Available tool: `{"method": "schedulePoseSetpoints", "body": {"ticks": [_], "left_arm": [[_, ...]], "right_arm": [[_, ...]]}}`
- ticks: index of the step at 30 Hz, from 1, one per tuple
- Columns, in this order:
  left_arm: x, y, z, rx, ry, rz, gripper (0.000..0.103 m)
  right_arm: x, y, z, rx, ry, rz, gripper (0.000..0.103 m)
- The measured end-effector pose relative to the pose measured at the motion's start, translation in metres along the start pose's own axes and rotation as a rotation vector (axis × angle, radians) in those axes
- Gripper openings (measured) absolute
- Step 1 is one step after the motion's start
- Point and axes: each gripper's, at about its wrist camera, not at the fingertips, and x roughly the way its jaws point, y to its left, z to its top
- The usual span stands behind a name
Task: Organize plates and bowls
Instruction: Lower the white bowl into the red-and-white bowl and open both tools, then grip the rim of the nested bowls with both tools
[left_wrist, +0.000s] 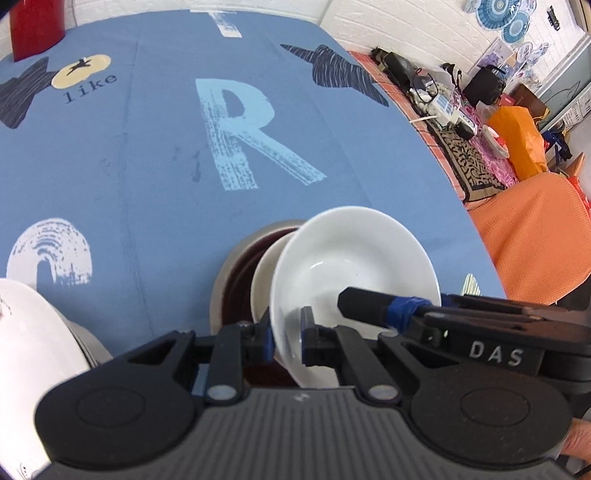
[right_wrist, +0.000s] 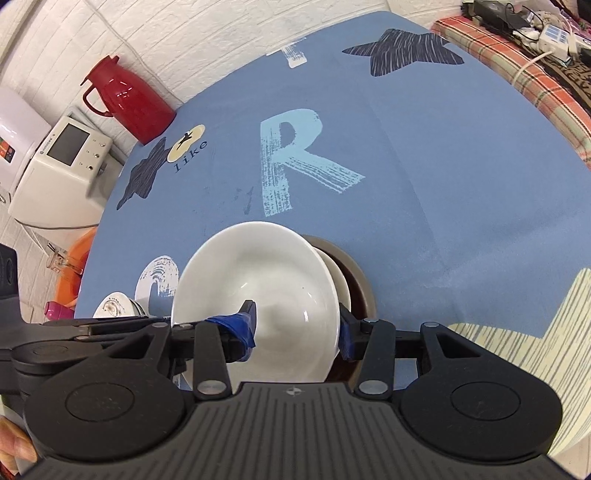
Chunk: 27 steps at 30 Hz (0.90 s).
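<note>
White bowl (left_wrist: 354, 266) tilted, rim pinched between left gripper (left_wrist: 287, 334) fingers (left_wrist: 266, 332), one inside, one outside. Right gripper (right_wrist: 295, 325) pinches the opposite rim of the same bowl (right_wrist: 258, 273), taped finger (right_wrist: 240, 325) inside, other finger outside. Bowl sits on a stack: cream plate (left_wrist: 266, 273) just under it, then a dark brown dish (left_wrist: 236, 284) with grey rim, all on the blue bench (left_wrist: 147, 166). In right view the cream plate (right_wrist: 338, 277) and brown dish (right_wrist: 360, 284) peek out on the right of the bowl. Another white bowl (left_wrist: 33, 332) lies near the left edge, apart from the stack; seen small in right view (right_wrist: 116, 304). Farther out, big pale "R" print (left_wrist: 243, 129), dark star prints. Red jug (right_wrist: 125, 99) at far bench edge, white appliance (right_wrist: 62, 162) beside it off the bench. Cluttered orange-covered surface (left_wrist: 535, 236) to the right.
</note>
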Motion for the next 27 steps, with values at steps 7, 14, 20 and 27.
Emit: {"method": "schedulePoseSetpoints", "body": {"ticks": [7, 14, 20, 27], "left_arm": [[-0.003, 0.007, 0.001, -0.022, 0.014, -0.056, 0.007], [-0.029, 0.005, -0.001, 0.022, -0.023, -0.063, 0.058], [-0.050, 0.014, 0.003, 0.024, -0.072, -0.075, 0.059], [-0.062, 0.037, -0.005, -0.004, -0.116, -0.057, 0.059]], "right_arm": [[-0.002, -0.010, 0.004, 0.058, 0.003, 0.028, 0.028], [-0.009, -0.014, 0.011, 0.093, -0.012, 0.003, 0.031], [-0.017, -0.020, 0.014, 0.107, -0.042, -0.004, 0.031], [-0.041, -0.035, 0.006, 0.114, -0.143, -0.038, 0.031]]}}
